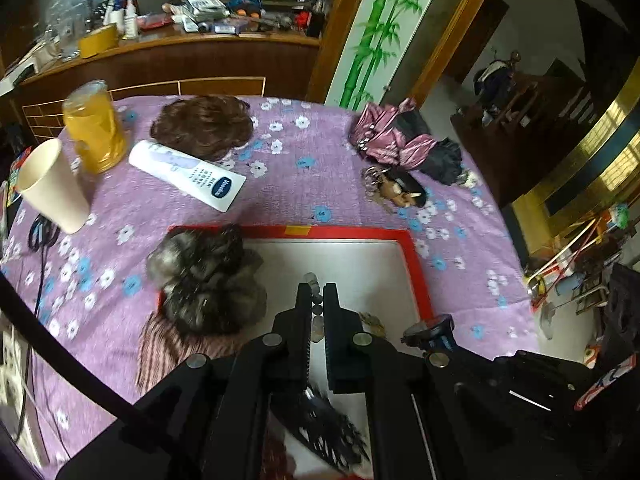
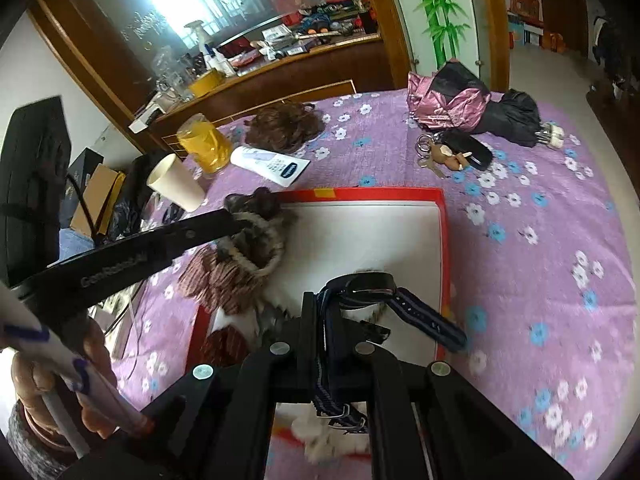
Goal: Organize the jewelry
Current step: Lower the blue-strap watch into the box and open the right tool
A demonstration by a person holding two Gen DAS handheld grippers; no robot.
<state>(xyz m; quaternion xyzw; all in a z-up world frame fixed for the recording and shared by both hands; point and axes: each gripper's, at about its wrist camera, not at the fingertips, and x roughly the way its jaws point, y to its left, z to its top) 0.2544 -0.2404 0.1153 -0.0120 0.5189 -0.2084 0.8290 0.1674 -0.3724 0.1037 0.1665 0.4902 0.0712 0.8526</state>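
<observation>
Your right gripper [image 2: 320,300] is clamped on a watch [image 2: 362,286] by its blue strap, the case hanging over the tray [image 2: 442,240]. Your left gripper [image 1: 317,294] is closed on what looks like a bead bracelet [image 1: 316,312], though blur hides the contact. Beside the left gripper, a fur scrunchie [image 1: 208,276] lies on the tray's edge. Beyond the tray, on the cloth [image 1: 320,160]: keys [image 1: 394,188], a tube [image 1: 188,174], a cup [image 1: 50,186], a wig [image 1: 202,124].
</observation>
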